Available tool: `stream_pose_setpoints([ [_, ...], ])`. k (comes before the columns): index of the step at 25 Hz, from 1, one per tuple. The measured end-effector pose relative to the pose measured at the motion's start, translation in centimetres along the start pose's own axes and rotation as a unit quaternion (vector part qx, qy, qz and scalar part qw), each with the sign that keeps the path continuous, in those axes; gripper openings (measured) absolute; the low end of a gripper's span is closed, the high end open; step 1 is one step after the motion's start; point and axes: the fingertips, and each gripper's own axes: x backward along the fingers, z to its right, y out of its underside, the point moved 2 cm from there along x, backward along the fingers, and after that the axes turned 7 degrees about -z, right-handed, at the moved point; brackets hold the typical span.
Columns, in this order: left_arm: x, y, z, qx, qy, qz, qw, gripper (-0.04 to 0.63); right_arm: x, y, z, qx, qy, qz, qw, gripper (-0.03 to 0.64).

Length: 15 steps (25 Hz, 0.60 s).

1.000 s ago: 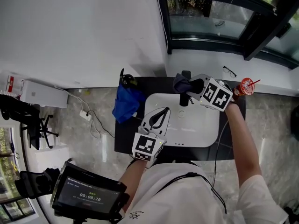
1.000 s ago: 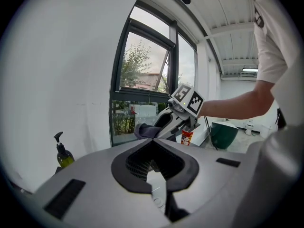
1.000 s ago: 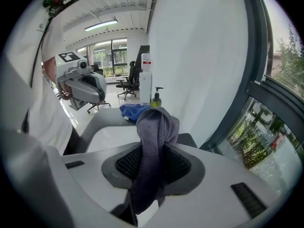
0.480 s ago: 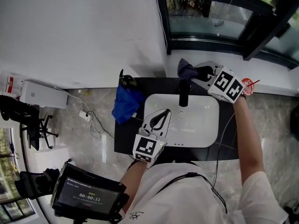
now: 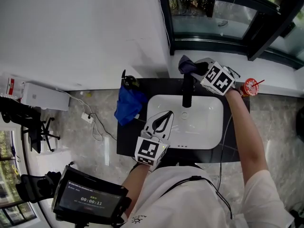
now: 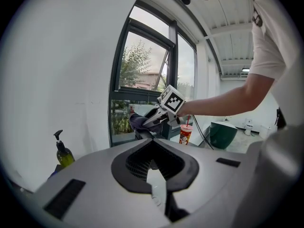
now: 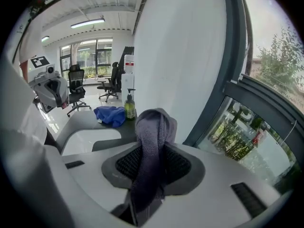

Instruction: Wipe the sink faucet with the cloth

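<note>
The black faucet (image 5: pixel 186 93) stands at the back of the white sink (image 5: pixel 209 137). My right gripper (image 5: pixel 194 69) is shut on a dark grey cloth (image 5: pixel 185 64) and holds it at the faucet's top rear end, close to the window sill. In the right gripper view the cloth (image 7: pixel 152 146) hangs bunched between the jaws and hides their tips. My left gripper (image 5: pixel 166 113) hovers over the sink's left part, shut, with nothing in it. From the left gripper view, the right gripper (image 6: pixel 157 116) and the cloth (image 6: pixel 138 122) appear ahead.
A blue cloth (image 5: pixel 128 103) and a soap bottle (image 5: pixel 128 81) lie on the black counter (image 5: pixel 124 141) left of the sink. A red cup (image 5: pixel 250 88) stands at the counter's right back corner. Glasses (image 5: pixel 232 72) rest on the white sill. The window frame rises just behind the faucet.
My right gripper has carried the cloth from the faucet's spout up and back to its top rear end, then slightly left. The left gripper has stayed still.
</note>
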Motion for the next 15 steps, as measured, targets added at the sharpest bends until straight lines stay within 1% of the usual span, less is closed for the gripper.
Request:
stream_pose_setpoints([
  [2,0.1,0.2,-0.2,0.001,-0.002,-0.002,1.0000,-0.006,0.1,-0.1,-0.5,0.011,-0.005,-0.006,1.000,0.121],
  [8,0.2,0.5,0.2,-0.003,0.004,-0.004,1.0000,-0.006,1.0,-0.5,-3.9,0.070,-0.039,-0.031,0.996,0.121],
  [12,0.3,0.4,0.4,-0.005,0.010,-0.003,0.9999,-0.006,1.6,0.0,-6.8,0.074,-0.080,-0.038,0.993,0.121],
  [15,0.1,0.4,0.3,-0.006,0.013,-0.002,0.9999,-0.006,2.1,0.3,-8.8,0.087,-0.117,-0.039,0.989,0.121],
])
